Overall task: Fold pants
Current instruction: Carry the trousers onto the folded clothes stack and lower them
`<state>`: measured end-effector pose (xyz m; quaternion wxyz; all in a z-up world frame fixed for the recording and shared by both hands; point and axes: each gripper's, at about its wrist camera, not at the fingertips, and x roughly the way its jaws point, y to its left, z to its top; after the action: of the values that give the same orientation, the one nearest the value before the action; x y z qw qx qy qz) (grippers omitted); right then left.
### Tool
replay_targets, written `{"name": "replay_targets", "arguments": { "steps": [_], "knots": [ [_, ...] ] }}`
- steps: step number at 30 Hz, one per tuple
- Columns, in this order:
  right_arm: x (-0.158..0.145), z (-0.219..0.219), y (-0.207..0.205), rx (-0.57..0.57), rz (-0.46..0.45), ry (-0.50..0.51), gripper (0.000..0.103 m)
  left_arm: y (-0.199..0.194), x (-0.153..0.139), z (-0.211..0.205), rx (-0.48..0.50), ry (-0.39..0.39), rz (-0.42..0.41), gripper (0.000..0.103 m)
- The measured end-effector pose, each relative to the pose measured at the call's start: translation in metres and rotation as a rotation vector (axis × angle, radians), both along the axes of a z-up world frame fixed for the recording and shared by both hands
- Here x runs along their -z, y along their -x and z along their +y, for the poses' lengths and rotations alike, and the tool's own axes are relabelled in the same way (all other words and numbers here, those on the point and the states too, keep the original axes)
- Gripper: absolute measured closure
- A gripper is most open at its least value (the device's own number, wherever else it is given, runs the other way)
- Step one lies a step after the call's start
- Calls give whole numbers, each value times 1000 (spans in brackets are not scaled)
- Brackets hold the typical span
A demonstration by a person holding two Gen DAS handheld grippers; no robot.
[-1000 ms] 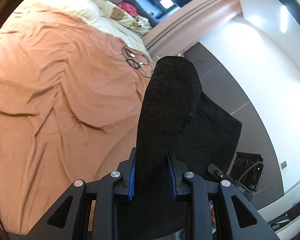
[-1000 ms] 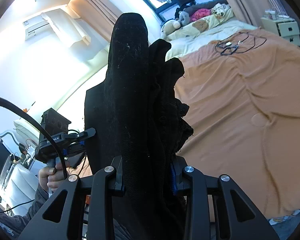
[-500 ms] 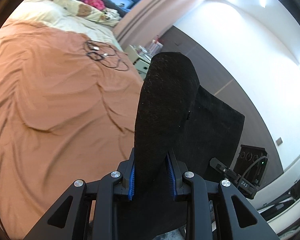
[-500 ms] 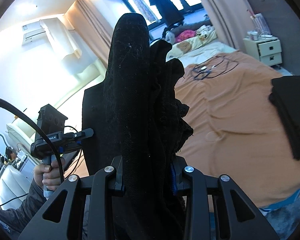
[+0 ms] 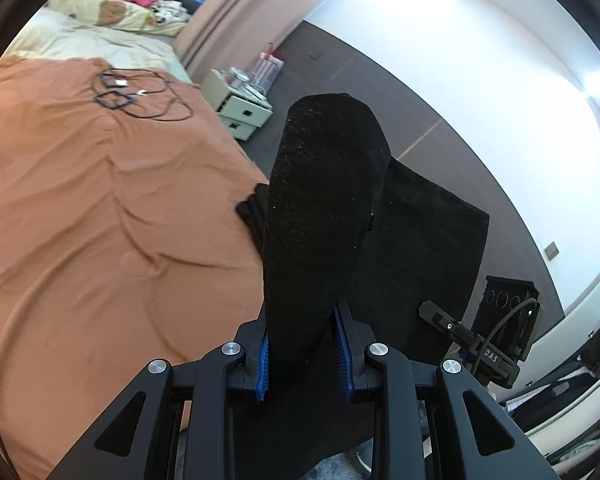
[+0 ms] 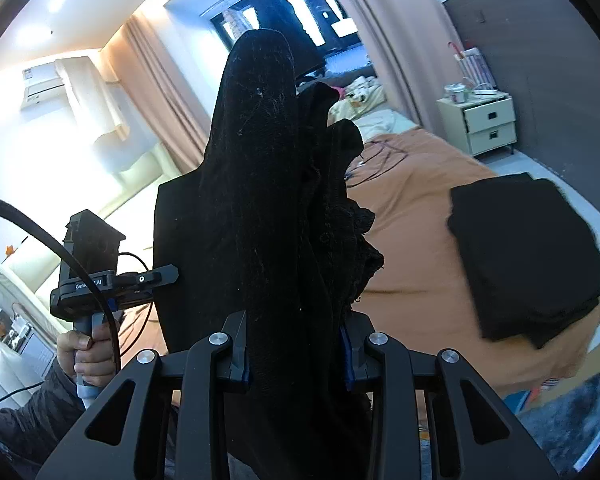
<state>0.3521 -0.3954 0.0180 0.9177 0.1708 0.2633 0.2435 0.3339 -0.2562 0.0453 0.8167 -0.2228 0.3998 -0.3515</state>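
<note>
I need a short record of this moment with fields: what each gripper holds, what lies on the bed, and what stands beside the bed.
left gripper: shut on the black pants
right gripper: shut on the same black pants, bunched between its fingers
pants state: held up in the air, not yet laid flat
bed: orange cover; folded black stack near its edge; dark cables farther back
beside bed: pale nightstand with two drawers
</note>
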Motion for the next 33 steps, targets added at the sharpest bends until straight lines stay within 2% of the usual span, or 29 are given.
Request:
{"name": "replay_targets", "arguments": {
  "steps": [9,20,33],
  "knots": [
    [-13,-19,24,73,-11,41,75,-24,-4,-64,73,9,1,75],
    [-41,-22,45,146,-12,123,76,-65,-5,-140,161,51,16,75],
    [-65,-15,60,182,39,209,77,-129,17,-212,237,106,77,75]
  ]
}}
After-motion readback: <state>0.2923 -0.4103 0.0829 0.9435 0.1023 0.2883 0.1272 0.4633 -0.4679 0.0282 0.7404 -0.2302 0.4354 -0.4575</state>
